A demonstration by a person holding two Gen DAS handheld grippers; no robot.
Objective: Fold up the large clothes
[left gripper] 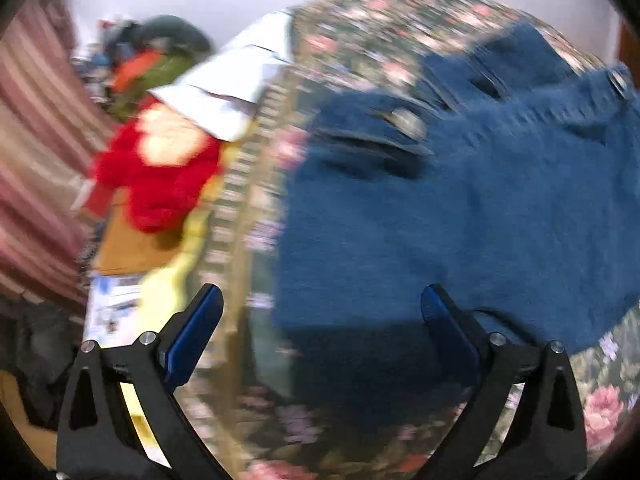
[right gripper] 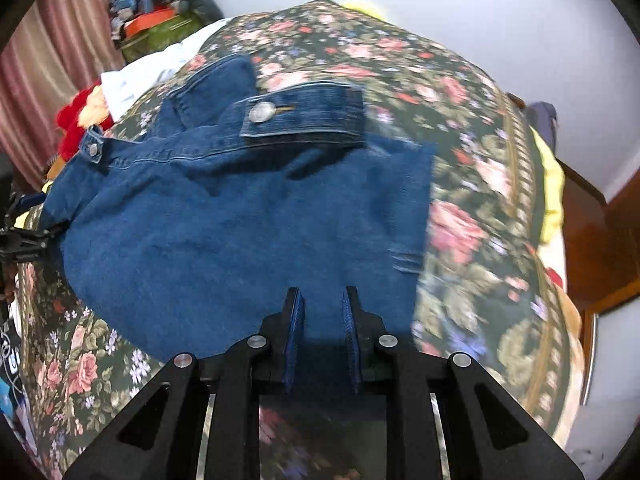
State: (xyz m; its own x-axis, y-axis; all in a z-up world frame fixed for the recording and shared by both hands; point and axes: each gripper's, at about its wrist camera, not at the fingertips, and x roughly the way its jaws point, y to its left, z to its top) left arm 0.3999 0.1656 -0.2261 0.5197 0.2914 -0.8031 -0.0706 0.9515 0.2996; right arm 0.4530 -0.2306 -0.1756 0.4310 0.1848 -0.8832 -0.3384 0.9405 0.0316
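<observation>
A blue denim jacket [left gripper: 460, 208] lies partly folded on a floral bedspread [left gripper: 360, 20]; it also shows in the right wrist view [right gripper: 240, 216], with a buttoned cuff [right gripper: 304, 114] laid across its top. My left gripper [left gripper: 322, 300] is wide open and empty, hovering over the jacket's near left edge. My right gripper [right gripper: 323, 300] has its jaws a narrow gap apart over the jacket's near hem, with no cloth clearly pinched between them. The left gripper shows at the far left edge of the right wrist view [right gripper: 24, 240], beside the jacket.
A red plush toy [left gripper: 160, 168] and a white cloth [left gripper: 232, 80] lie at the bed's left side. Striped curtains [left gripper: 36, 152] hang at left. A wooden bed frame [right gripper: 592, 232] runs along the right. The floral bedspread [right gripper: 472, 200] lies bare right of the jacket.
</observation>
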